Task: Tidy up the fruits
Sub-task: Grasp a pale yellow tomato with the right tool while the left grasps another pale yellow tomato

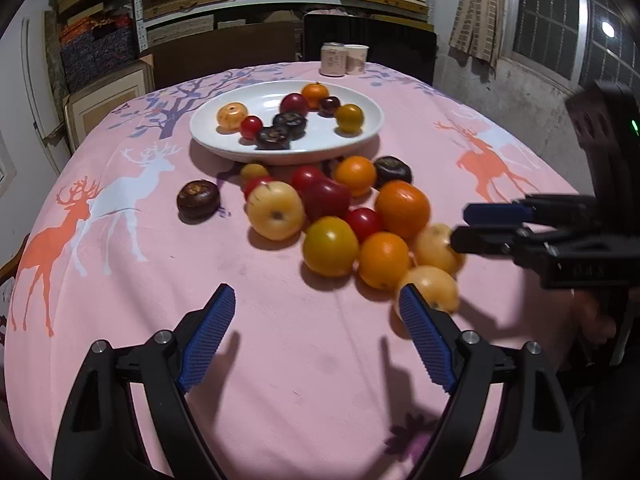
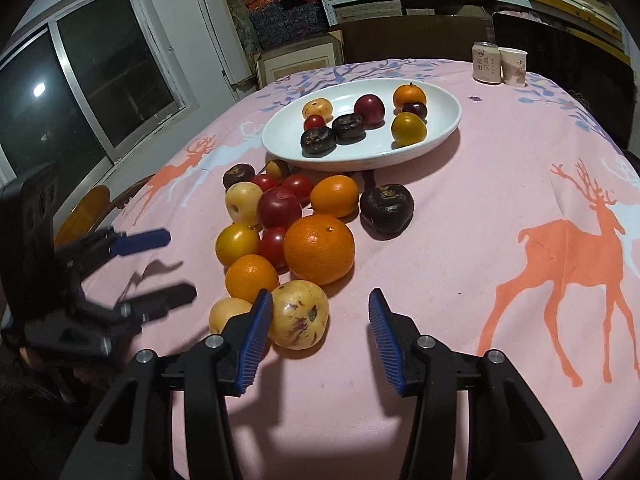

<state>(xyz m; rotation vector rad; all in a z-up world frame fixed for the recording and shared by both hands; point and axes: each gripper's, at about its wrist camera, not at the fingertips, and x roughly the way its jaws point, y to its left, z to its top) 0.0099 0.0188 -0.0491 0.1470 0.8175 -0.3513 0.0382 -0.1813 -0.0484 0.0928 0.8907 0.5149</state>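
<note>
A white plate (image 1: 224, 142) (image 2: 440, 136) holds several fruits: oranges, red and dark ones. A pile of loose fruit lies on the pink cloth in front of it, with a big orange (image 2: 319, 249) (image 1: 402, 209) and pale yellow fruits (image 2: 299, 314) (image 1: 434, 286). My left gripper (image 1: 316, 304) is open and empty, just short of the pile. My right gripper (image 2: 320, 310) (image 1: 460, 226) is open around the near yellow fruit, which rests against its left finger.
A dark fruit (image 1: 198, 199) lies apart on the left, another (image 2: 386, 208) to the pile's right. A can (image 1: 333, 59) and a paper cup (image 1: 356, 59) stand at the table's far edge. Shelves and a chair are behind. The table is round.
</note>
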